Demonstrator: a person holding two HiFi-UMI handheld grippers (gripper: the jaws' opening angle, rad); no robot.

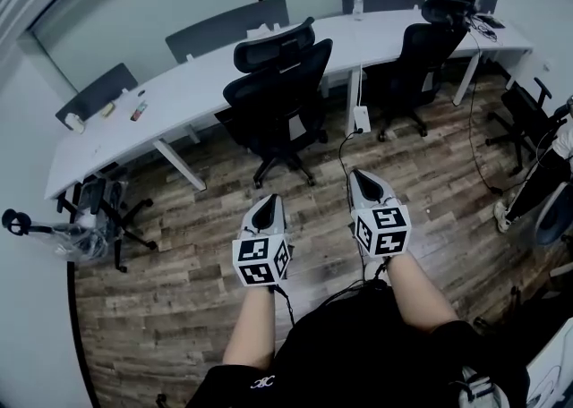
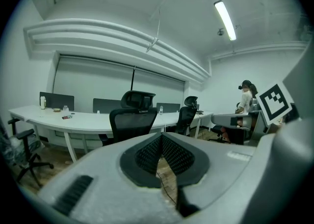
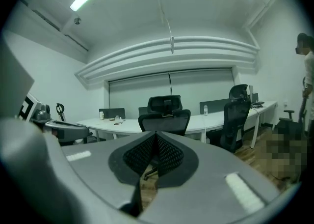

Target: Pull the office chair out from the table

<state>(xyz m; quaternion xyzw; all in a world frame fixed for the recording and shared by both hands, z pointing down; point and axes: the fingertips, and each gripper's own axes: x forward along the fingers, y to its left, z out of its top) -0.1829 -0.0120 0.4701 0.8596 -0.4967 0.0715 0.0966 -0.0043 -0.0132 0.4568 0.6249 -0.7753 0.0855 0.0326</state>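
Currently: not begun, by appearance.
Office chair (image 1: 277,97): tucked against the table (image 1: 179,93) near edge, untouched.
Left gripper (image 1: 267,205): jaws together, empty, well apart from chair.
Right gripper (image 1: 362,178): likewise.
Remaining: reach, grip, pull.

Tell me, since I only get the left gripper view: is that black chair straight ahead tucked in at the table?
Observer: Yes. The head view shows the office chair close against the edge of the table, with its wheeled base on the wood floor.
Operator: Is anything holding it?
Observer: No. In the head view the left gripper and the right gripper both hang short of it, with bare floor between.
Operator: Is the other claw open?
Observer: No. The right gripper view shows its jaws together with nothing between them.
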